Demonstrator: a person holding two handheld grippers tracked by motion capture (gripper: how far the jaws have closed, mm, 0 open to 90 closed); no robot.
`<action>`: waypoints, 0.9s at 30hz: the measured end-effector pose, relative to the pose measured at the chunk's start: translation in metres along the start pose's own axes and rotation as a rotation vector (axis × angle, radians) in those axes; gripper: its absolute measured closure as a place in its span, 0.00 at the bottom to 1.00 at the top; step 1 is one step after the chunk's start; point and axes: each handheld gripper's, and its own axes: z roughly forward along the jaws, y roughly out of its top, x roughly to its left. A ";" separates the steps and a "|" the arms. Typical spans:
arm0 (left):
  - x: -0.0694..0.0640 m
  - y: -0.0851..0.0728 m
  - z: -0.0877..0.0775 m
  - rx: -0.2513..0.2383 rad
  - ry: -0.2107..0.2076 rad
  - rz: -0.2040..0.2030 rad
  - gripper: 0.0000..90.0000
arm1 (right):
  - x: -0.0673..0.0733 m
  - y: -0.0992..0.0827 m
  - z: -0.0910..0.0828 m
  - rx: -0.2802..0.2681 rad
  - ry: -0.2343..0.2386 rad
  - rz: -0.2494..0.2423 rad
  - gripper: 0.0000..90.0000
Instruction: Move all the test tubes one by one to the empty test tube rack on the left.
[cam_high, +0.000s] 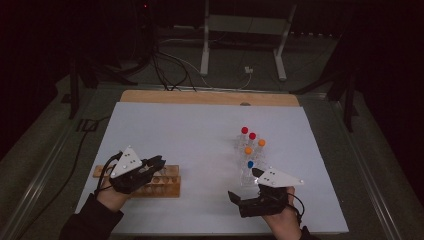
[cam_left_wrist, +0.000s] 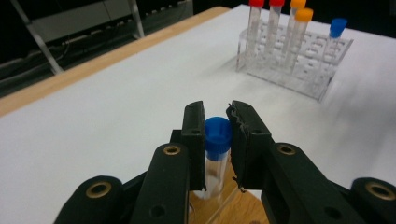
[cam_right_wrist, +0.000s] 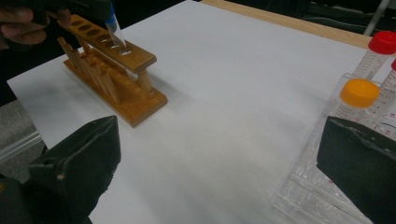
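Our left gripper (cam_left_wrist: 215, 122) clamps a blue-capped tube (cam_left_wrist: 217, 140) by its cap, its lower end in a hole of the wooden rack (cam_right_wrist: 112, 77). Our right gripper (cam_right_wrist: 219, 154) gapes wide, empty, beside the clear rack (cam_left_wrist: 299, 60) on the table (cam_high: 190, 130).

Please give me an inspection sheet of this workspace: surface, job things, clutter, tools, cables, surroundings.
Surface: white sheet over a wooden table edge.
Job things: blue-capped tube going into the wooden rack; clear rack holds red-, orange- and blue-capped tubes.
Clutter: nothing seen.
Tools: left tool shut on the blue-capped tube over the wooden rack; right tool open, holding nothing, beside the clear rack.
Cables: one trails from the left tool; more lie on the floor behind the table.
Surroundings: dark room, metal stand legs behind.
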 end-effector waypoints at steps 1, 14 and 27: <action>0.000 -0.002 0.001 0.004 0.000 -0.004 0.87 | 0.000 0.000 0.000 0.001 0.000 0.001 0.00; 0.000 -0.010 0.009 0.052 -0.011 -0.004 0.86 | 0.000 0.001 -0.001 0.001 0.006 0.001 0.00; -0.001 -0.010 0.006 0.022 -0.015 -0.022 0.76 | -0.016 0.005 -0.009 -0.026 -0.027 0.014 0.00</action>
